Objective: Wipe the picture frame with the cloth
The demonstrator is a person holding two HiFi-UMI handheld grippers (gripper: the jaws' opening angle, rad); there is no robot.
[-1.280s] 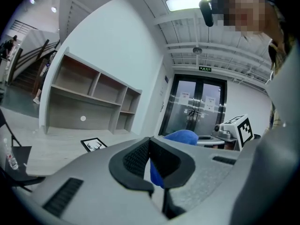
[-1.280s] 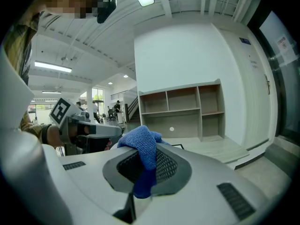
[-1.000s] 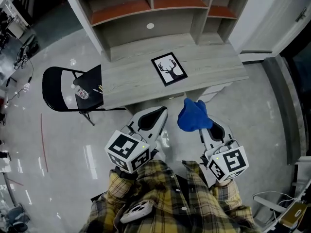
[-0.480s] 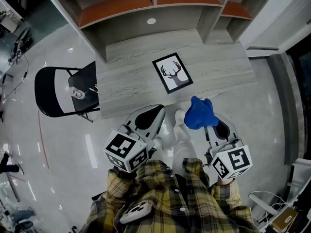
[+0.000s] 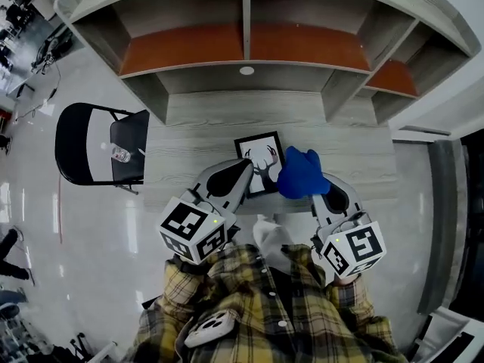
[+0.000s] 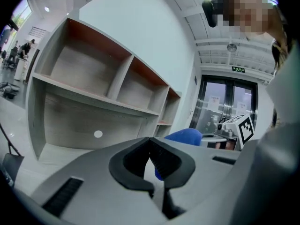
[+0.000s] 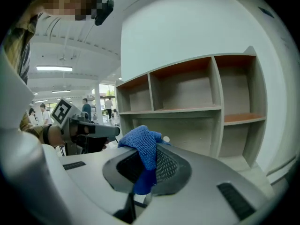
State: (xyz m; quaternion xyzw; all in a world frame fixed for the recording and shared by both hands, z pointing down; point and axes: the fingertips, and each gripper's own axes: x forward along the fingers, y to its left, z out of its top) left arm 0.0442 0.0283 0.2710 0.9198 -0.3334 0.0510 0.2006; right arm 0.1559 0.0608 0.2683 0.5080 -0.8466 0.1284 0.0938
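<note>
The picture frame (image 5: 259,155), black-edged with a deer print, lies flat on the grey desk (image 5: 189,153). In the head view its lower part is hidden by my two grippers. My left gripper (image 5: 245,165) hovers over the frame's lower left; its jaws meet with nothing between them (image 6: 150,142). My right gripper (image 7: 148,159) is shut on the blue cloth (image 5: 300,174), which bunches above the jaws (image 7: 142,143) and covers the frame's right edge. The right gripper's fingertips are hidden under the cloth in the head view.
A shelf unit (image 5: 246,48) with empty compartments rises at the back of the desk. A black folding chair (image 5: 91,142) stands to the left with a plastic bottle (image 5: 119,154) on it. Beyond the desk's right end is the floor (image 5: 446,203).
I have come closer to the desk. Both grippers moved forward from in front of the desk edge to over the frame, with the cloth now at its right side.
</note>
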